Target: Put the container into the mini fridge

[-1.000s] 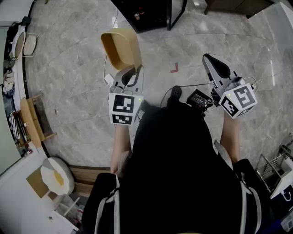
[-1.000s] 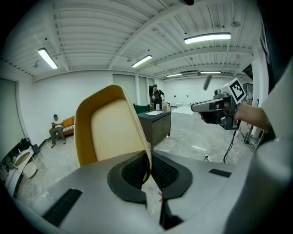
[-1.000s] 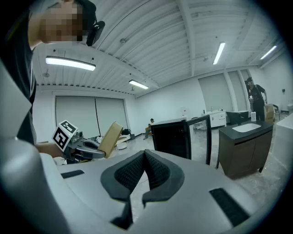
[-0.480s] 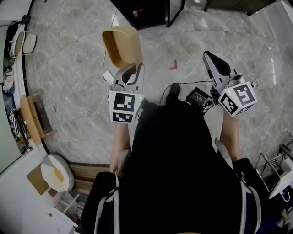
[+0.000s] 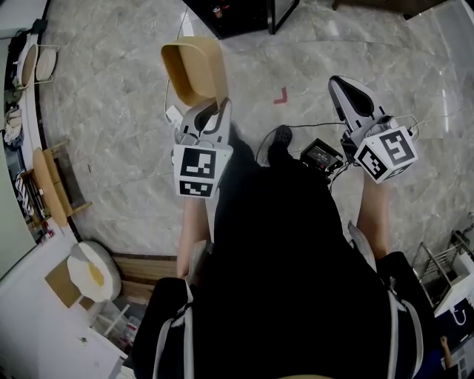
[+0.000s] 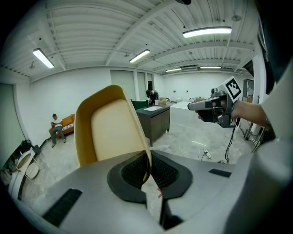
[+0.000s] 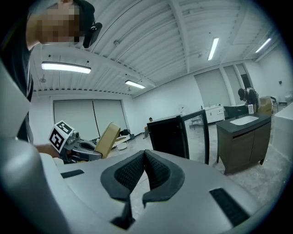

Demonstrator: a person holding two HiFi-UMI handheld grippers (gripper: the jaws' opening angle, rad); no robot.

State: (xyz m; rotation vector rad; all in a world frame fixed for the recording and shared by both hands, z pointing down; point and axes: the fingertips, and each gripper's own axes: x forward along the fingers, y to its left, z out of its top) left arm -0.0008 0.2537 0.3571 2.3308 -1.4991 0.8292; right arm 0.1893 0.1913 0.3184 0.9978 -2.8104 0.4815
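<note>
The container [image 5: 194, 68] is a tan open tub, held tilted above the floor in front of me. My left gripper [image 5: 215, 105] is shut on its near wall; in the left gripper view the thin wall [image 6: 145, 157] is pinched between the ribbed pads and the tub [image 6: 107, 130] rises beyond them. The black mini fridge [image 5: 235, 15] stands at the top of the head view with its glass door [image 5: 286, 15] open. In the right gripper view the fridge [image 7: 168, 135] is straight ahead. My right gripper [image 7: 145, 161] is shut on nothing, out to the right [image 5: 345, 87].
A red mark [image 5: 281, 96] is taped on the marble floor near the fridge. A black box with cables [image 5: 321, 155] hangs at my waist. A wooden rack [image 5: 52, 191] stands left, a wire rack [image 5: 443, 266] lower right. A dark cabinet [image 7: 242, 141] stands right of the fridge.
The left gripper and the container have edged a little forward toward the fridge. A shoe now shows ahead of my body. The right gripper has hardly moved.
</note>
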